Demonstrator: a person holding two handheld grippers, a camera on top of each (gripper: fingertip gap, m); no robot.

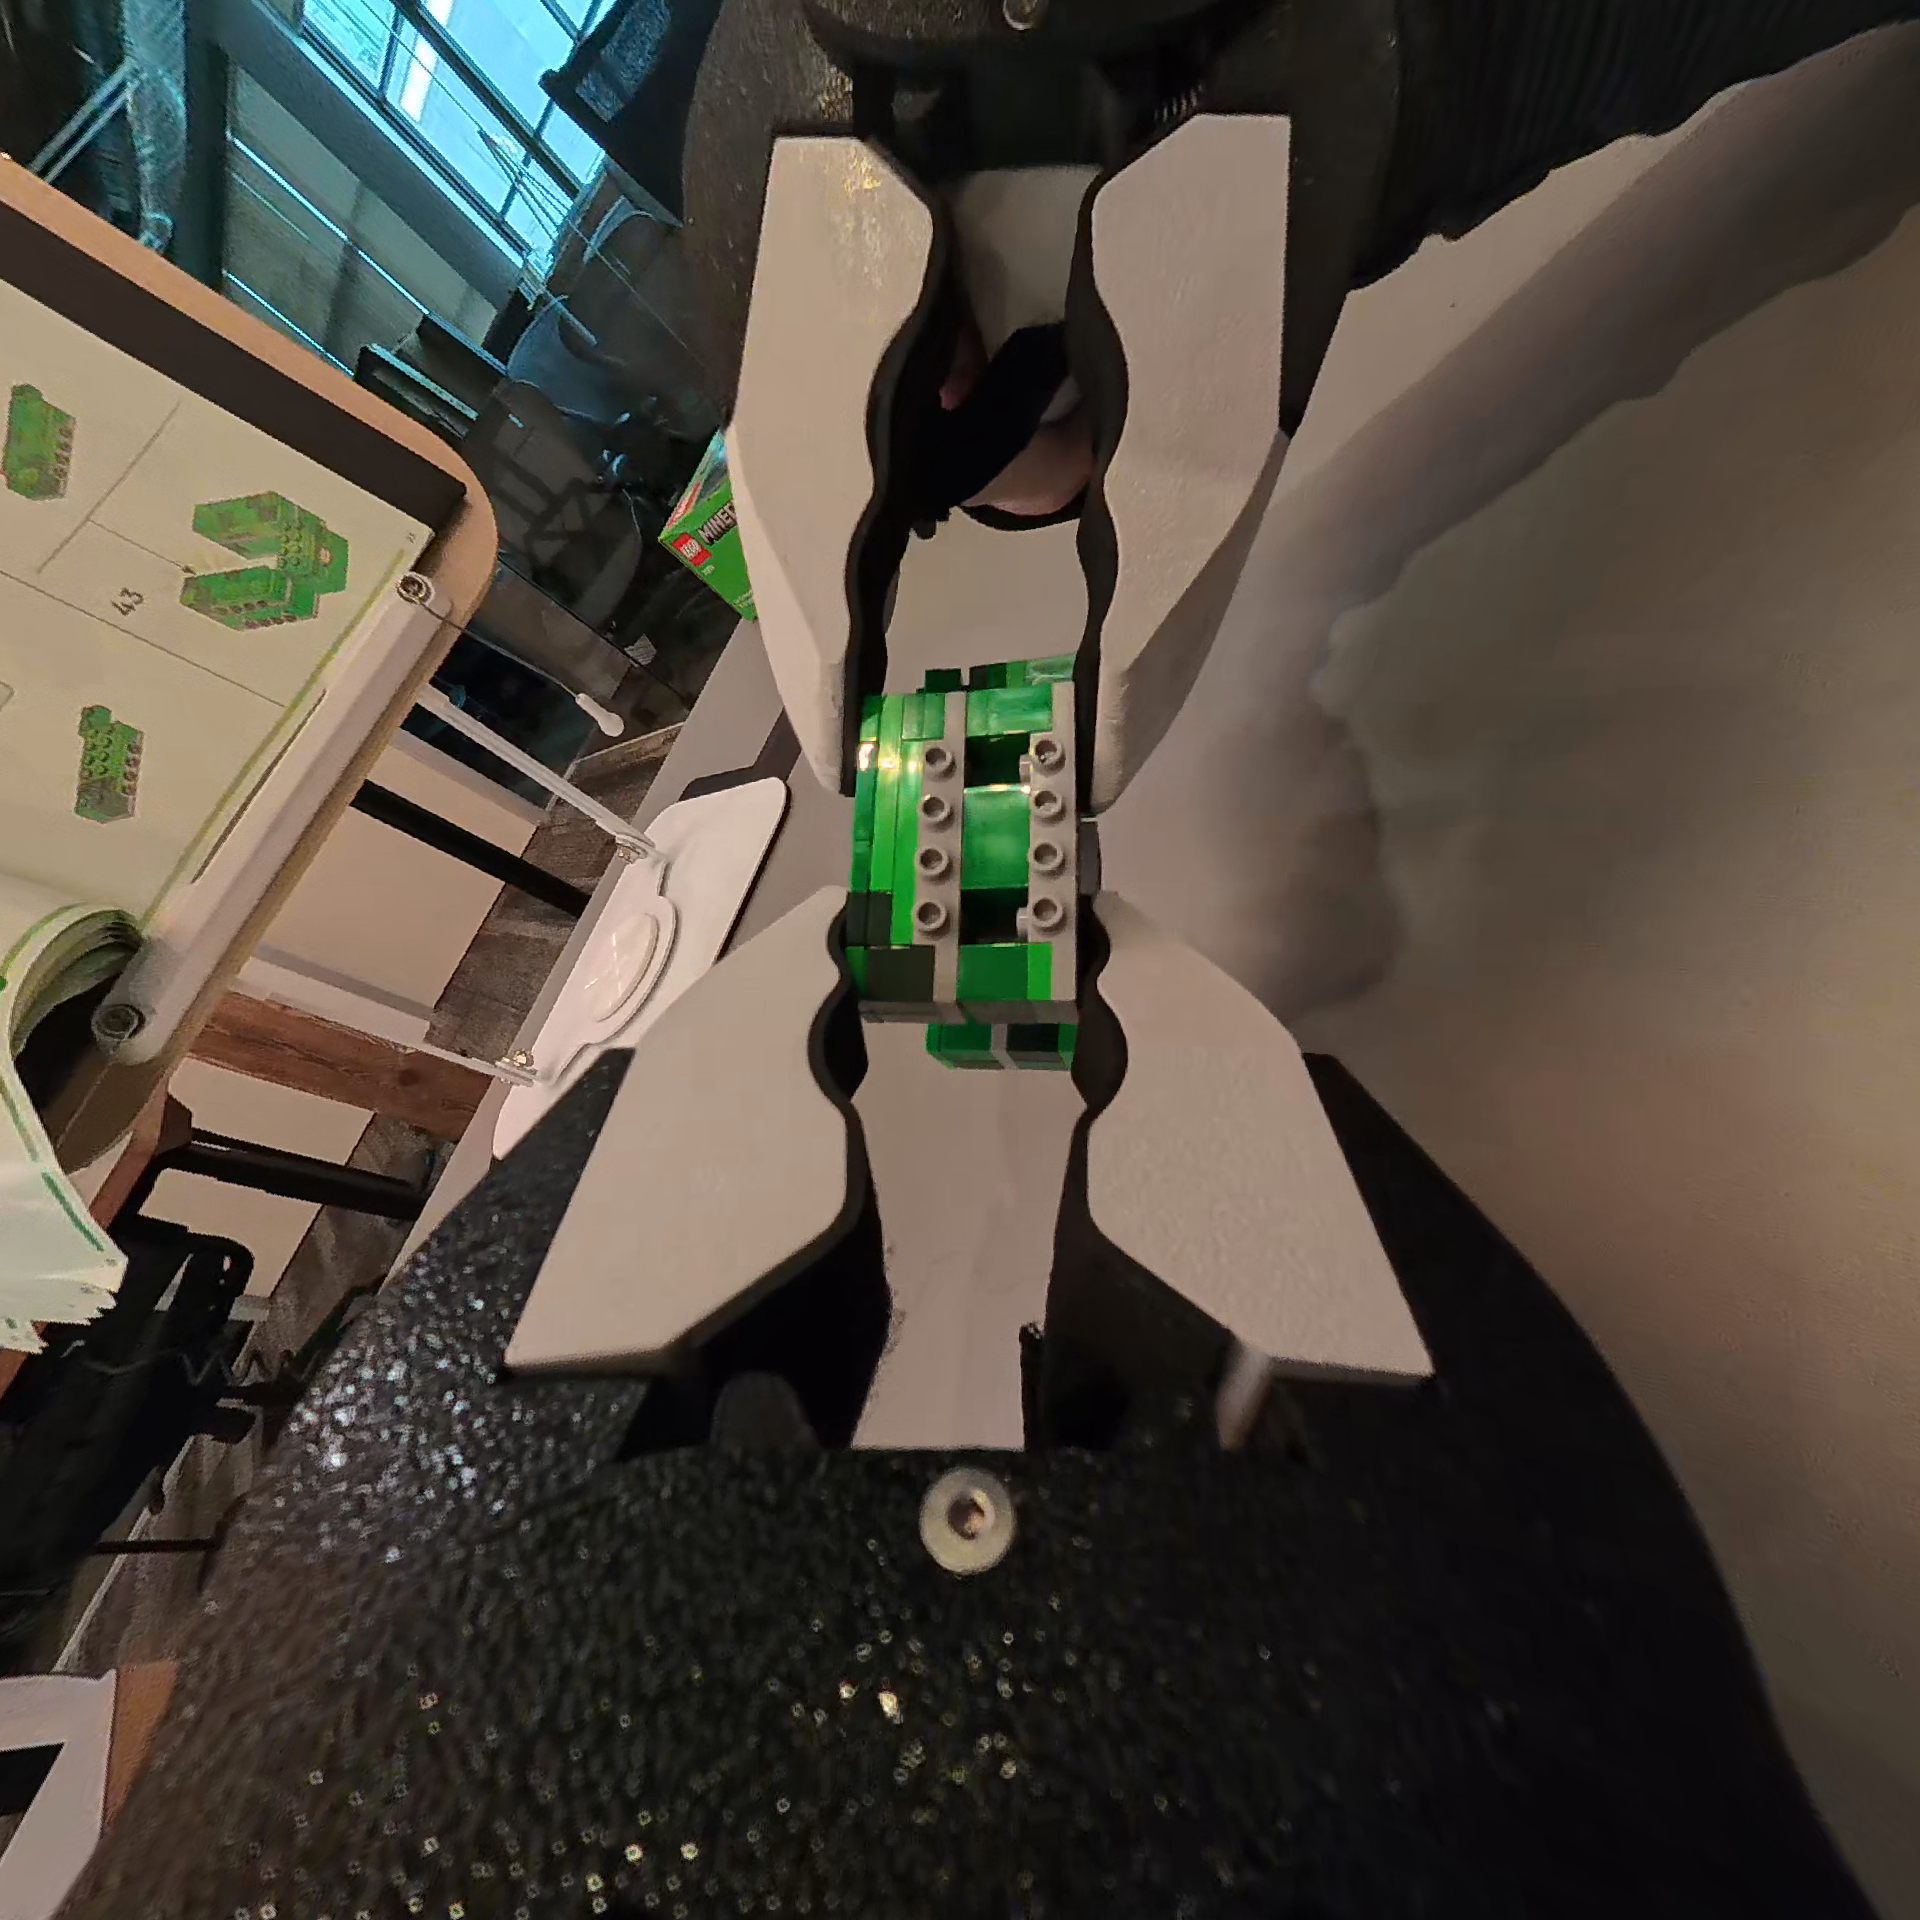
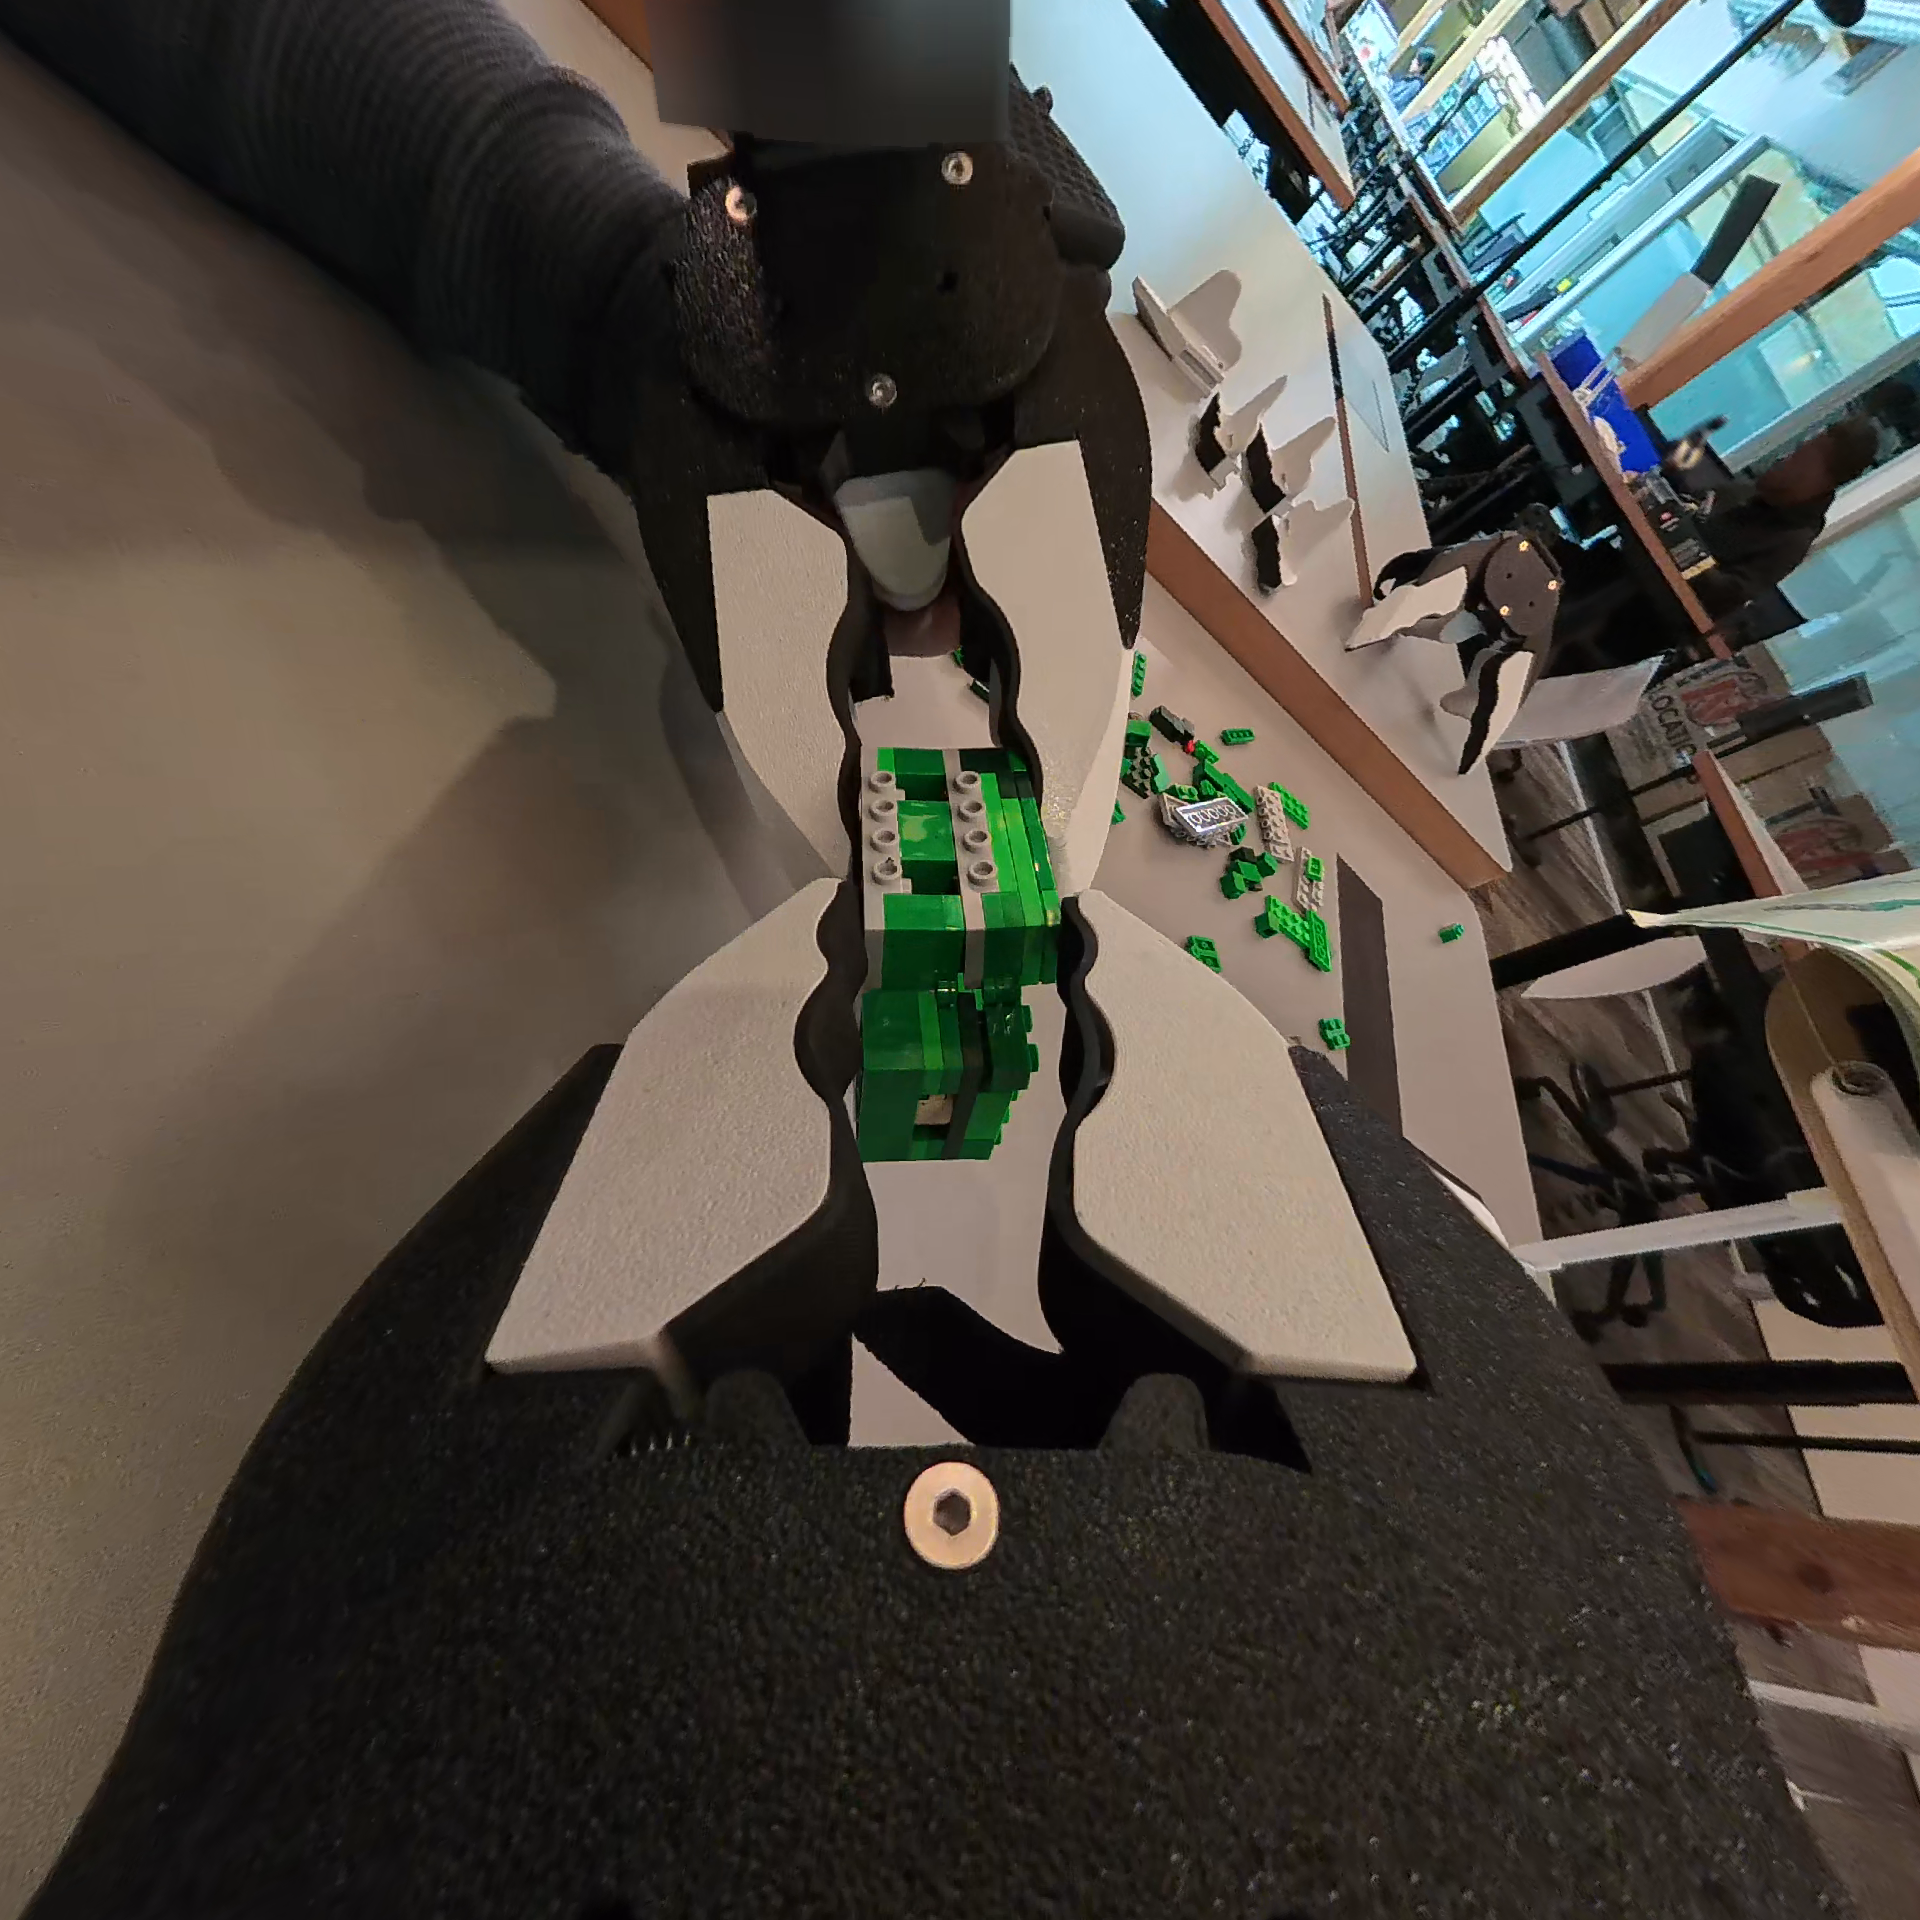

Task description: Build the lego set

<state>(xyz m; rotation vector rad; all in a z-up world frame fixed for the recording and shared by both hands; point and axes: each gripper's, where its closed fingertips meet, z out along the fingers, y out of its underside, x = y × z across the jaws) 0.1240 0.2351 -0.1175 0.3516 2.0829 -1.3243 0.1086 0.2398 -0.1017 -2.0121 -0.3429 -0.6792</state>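
Left gripper [image 1: 966,940] and right gripper [image 2: 961,925] both pinch green model [image 1: 966,852] from opposite ends, likely steadying it; loose bricks [image 2: 1236,831] beside model.

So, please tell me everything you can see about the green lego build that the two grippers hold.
The green lego build is a blocky plastic assembly of bright and dark green bricks with two grey studded strips on one face. A smaller green section hangs from it. It is held off the table, gripped from opposite ends by the left hand-held gripper and the right hand-held gripper.
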